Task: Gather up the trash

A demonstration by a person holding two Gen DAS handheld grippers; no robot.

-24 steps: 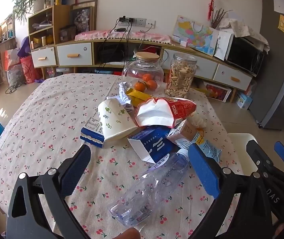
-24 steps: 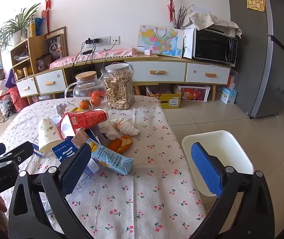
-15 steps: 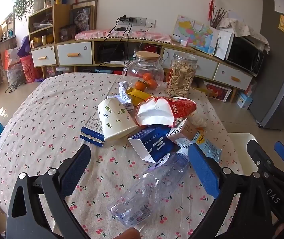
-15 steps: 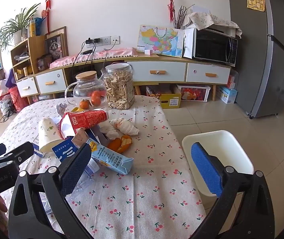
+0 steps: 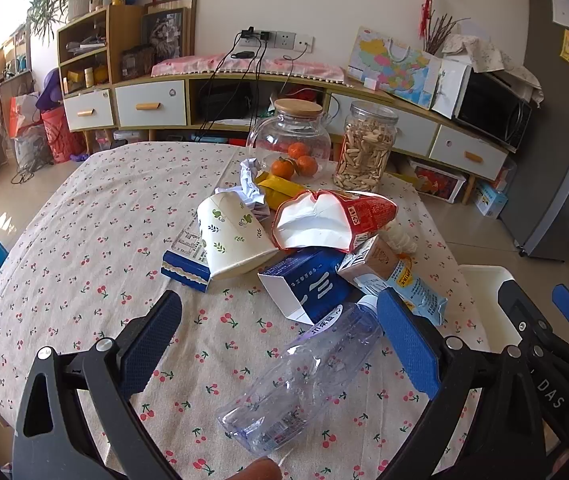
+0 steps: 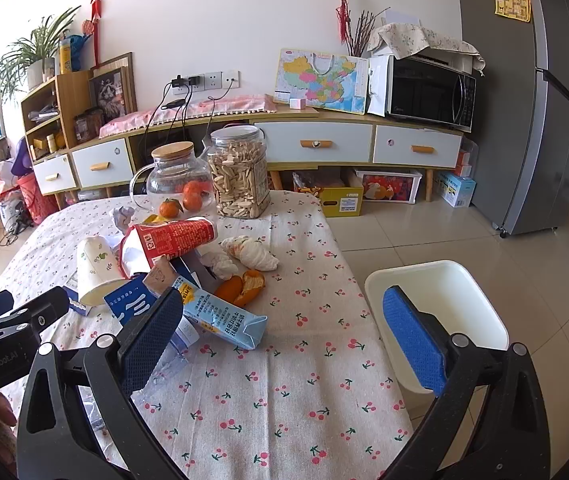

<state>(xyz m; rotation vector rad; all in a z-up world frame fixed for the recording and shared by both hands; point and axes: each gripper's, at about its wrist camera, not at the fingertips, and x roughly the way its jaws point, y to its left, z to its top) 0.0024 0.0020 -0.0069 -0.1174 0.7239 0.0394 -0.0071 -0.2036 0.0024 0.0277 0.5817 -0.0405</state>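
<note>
A heap of trash lies on the cherry-print tablecloth (image 5: 84,240): a crushed clear plastic bottle (image 5: 304,376), a paper cup (image 5: 232,236), a red snack bag (image 5: 332,220), a blue carton (image 5: 308,284), a light-blue drink carton (image 6: 224,320), orange peel (image 6: 244,286) and crumpled tissue (image 6: 250,254). My left gripper (image 5: 280,344) is open, its jaws either side of the bottle's upper half, just above it. My right gripper (image 6: 284,340) is open and empty over the table's near right part. A white bin (image 6: 436,308) stands on the floor beside the table's right edge.
A glass jar with oranges (image 5: 290,144) and a jar of snacks (image 5: 366,152) stand at the table's far side. A small blue box (image 5: 186,270) lies by the cup. A sideboard with a microwave (image 6: 430,94) lines the wall; a fridge (image 6: 544,100) stands at right.
</note>
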